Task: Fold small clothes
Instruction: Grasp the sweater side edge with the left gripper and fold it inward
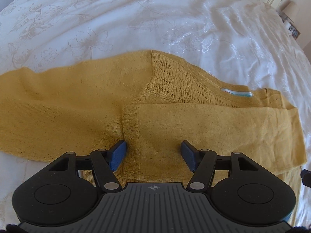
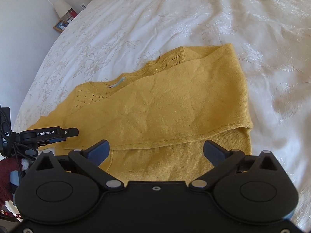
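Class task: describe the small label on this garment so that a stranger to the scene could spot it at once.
Find the white bedspread, then the mustard knitted sweater lying on it. At its neckline, beside the openwork lace panel, sits the label, the only white-and-turquoise patch on the yellow knit.

1. The black plastic left gripper (image 1: 153, 156) has blue padded fingertips (image 1: 117, 156), silver pivot screws and a grey ribbed base marked with a crosshair.
2. The black right gripper (image 2: 156, 151) has darker blue fingertips (image 2: 213, 151).
3. A maroon knitted sleeve (image 2: 5, 174) shows beside it.

Left gripper (image 1: 152, 155) and right gripper (image 2: 156, 151) both gape wide, holding nothing.
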